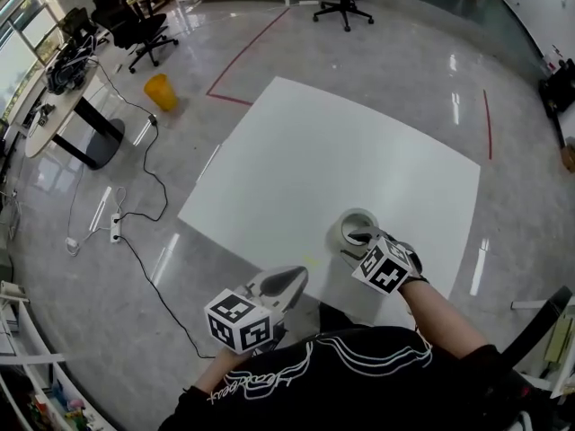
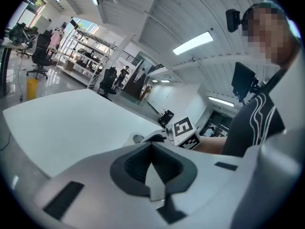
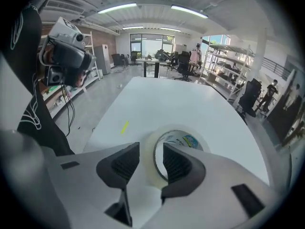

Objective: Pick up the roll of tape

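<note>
Person in a black top (image 1: 359,380) is holding the left tool (image 1: 286,281) over the counter's (image 1: 314,142) near edge in the head view, the right tool (image 1: 361,239) meeting the roll of tape (image 1: 344,223) lying there. Left gripper view: jaws are resting together, empty. Right gripper view: jaws are gaping, straddling the roll's wall.

The bench (image 1: 296,142) is showing plain white, a yellow mark (image 3: 124,126) lying on it beside the pale, see-through roll of tape (image 3: 183,138) with its blue-green label. Left of the bench, a yellow bin (image 1: 161,91) is standing on glossy grey floor (image 1: 377,52). The left claw (image 2: 152,168) and right claw (image 3: 151,162) are showing light grey with black pads.
</note>
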A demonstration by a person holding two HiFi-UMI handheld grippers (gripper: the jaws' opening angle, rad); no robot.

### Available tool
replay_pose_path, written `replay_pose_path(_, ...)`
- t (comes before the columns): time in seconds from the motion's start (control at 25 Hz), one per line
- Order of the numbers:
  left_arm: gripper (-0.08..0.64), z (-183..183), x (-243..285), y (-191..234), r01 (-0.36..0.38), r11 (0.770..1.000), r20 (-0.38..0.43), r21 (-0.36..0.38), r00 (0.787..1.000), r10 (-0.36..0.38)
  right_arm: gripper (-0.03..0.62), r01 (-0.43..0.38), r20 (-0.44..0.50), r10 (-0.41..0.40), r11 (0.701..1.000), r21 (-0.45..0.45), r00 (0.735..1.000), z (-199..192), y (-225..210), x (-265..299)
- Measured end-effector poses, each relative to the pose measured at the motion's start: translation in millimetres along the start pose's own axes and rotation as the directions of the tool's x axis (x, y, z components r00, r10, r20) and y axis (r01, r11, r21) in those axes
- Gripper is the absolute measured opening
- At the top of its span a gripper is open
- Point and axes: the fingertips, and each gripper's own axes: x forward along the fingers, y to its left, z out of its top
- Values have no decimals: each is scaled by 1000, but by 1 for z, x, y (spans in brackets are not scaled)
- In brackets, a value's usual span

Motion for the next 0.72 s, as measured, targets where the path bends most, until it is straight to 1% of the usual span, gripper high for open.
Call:
replay_pose_path(0.32,3,0,-6,1,-9,1000,10,-12,1000,9,138,34,-126,-48,993,-110,991,-11,-1,16)
replay_pose_path(0.6,3,0,-13,0,-17,1000,19,-15,1000,18,130,4,-178,-30,990,-143,983,-12,0,19)
replay_pose_path(0.72,3,0,-19,-2,-23,1000,23,-15,999,24,117,-5,-194,-27,987,-163,981,-12,3,19)
